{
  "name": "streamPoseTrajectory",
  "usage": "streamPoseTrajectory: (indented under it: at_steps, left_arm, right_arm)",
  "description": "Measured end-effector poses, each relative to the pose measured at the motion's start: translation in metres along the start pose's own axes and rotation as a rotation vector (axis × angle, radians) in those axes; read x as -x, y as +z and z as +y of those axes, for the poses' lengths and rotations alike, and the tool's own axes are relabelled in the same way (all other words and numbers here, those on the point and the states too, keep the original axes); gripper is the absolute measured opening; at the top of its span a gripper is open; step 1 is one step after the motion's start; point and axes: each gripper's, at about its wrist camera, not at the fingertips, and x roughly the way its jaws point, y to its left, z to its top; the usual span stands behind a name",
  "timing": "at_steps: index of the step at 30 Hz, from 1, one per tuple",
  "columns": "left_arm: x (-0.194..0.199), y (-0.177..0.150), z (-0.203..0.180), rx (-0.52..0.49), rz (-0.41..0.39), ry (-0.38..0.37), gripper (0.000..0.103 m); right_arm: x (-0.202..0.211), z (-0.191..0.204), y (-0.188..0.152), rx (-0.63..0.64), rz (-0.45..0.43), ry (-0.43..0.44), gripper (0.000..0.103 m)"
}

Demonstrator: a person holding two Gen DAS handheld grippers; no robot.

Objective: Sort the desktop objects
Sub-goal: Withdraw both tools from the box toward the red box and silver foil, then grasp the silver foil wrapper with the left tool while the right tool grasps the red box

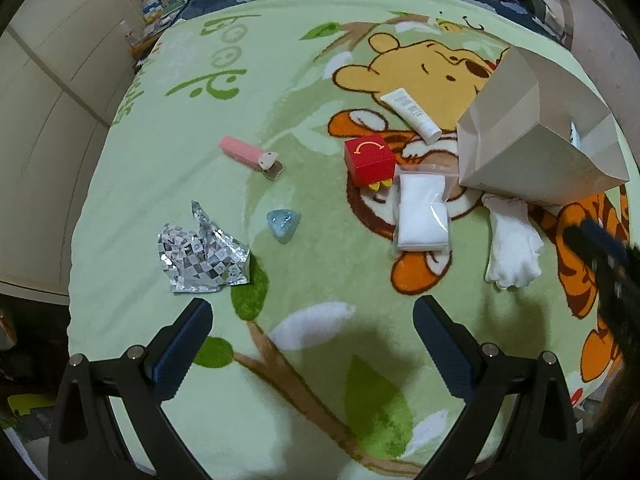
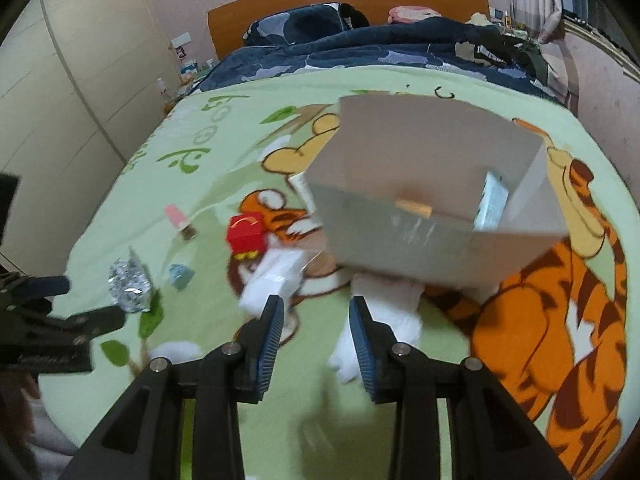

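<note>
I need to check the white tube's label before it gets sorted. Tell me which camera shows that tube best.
The left wrist view. There the white tube lies in full sight on the blanket, cap toward the paper bag, sharp enough to show printed lines, though not to read them. In the right wrist view the bag hides nearly all of it; only a blurred end shows.

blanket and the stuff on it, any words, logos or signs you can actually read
Blanket: green lettering near the far edge, upside down, reads "Pooh".
Red box: a yellow curved arrow sign, no words.
White tube: small print, too small to read.
Silver checkered wrapper: tiny marks, unreadable.
</note>
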Motion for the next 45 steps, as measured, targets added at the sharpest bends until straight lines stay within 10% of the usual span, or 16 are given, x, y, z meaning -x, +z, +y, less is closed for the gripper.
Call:
streamPoseTrajectory:
  at_steps: [10, 22, 31, 37, 45]
  left_arm:
    - [-0.044, -0.023, 0.041, 0.064, 0.018, 0.045, 0.102]
    - [-0.125, -0.001, 0.126, 0.164, 0.022, 0.121, 0.102]
    - [-0.172, 0.009, 0.139, 0.194, 0.043, 0.069, 0.102]
    - [-0.185, 0.012, 0.144, 0.229, 0.038, 0.044, 0.102]
    - [-0.190, 0.014, 0.138, 0.217, 0.038, 0.058, 0.102]
  right_arm:
    - [-0.037, 0.063, -0.033, 0.050, 0.083, 0.086, 0.035]
    - [-0.119, 0.097, 0.007, 0.063, 0.094, 0.047, 0.034]
    - [-0.199, 0.106, 0.056, 0.096, 0.144, -0.038, 0.035]
    - [-0.210, 0.106, 0.070, 0.149, 0.120, -0.119, 0.056]
    - [-0.225, 0.100, 0.076, 0.116, 0.186, -0.048, 0.057]
